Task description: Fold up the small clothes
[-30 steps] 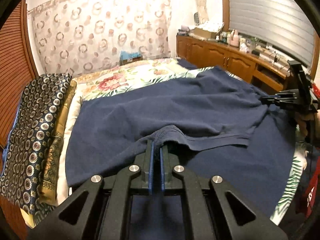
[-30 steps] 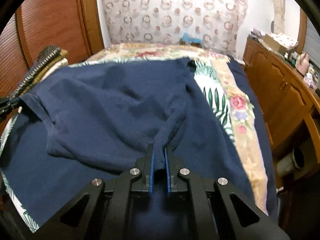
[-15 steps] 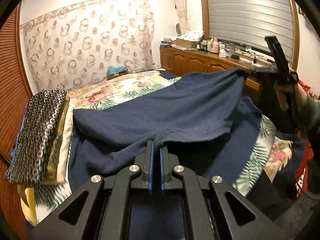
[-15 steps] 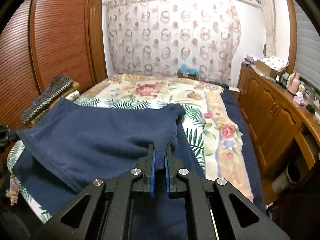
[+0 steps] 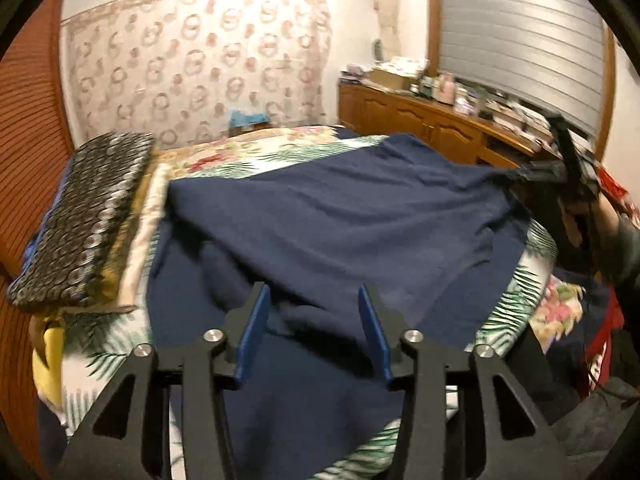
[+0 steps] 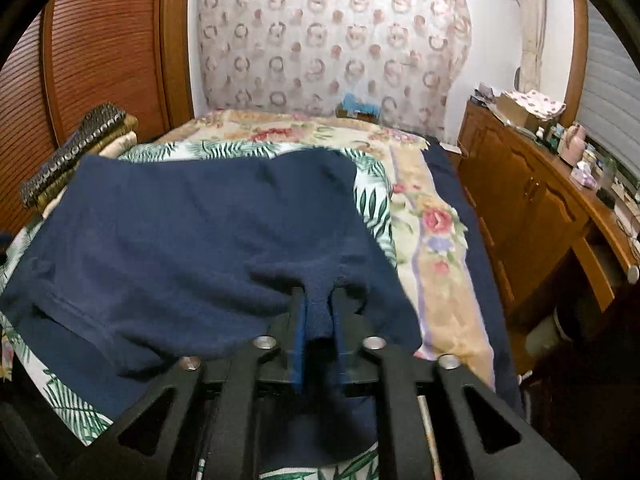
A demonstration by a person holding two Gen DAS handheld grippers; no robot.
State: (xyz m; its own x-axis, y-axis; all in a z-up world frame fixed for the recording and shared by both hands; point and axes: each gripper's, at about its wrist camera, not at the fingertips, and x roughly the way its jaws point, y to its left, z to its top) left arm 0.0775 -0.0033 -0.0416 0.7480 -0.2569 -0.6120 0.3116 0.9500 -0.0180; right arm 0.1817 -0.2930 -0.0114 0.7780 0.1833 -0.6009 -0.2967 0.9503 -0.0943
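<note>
A navy blue garment (image 5: pixel 340 216) lies spread over the floral bed, folded over on itself. My left gripper (image 5: pixel 314 320) is open, its blue pads wide apart just above the garment's near edge, holding nothing. My right gripper (image 6: pixel 316 312) is shut on a bunched fold of the same garment (image 6: pixel 192 232) and holds it a little above the bed. In the left wrist view the right gripper (image 5: pixel 560 168) shows at the far right, with the cloth stretched to it.
A stack of folded patterned cloths (image 5: pixel 84 216) lies along the bed's left side. A wooden cabinet (image 6: pixel 532 208) with clutter on top runs along the right wall. A patterned curtain (image 6: pixel 332 40) hangs behind the bed. Red cloth (image 5: pixel 600 344) lies at the right.
My left gripper has opened and let go of the garment's edge, which has dropped onto the bed. The garment, lifted half a second ago, has come down and forward. My right gripper still holds it.
</note>
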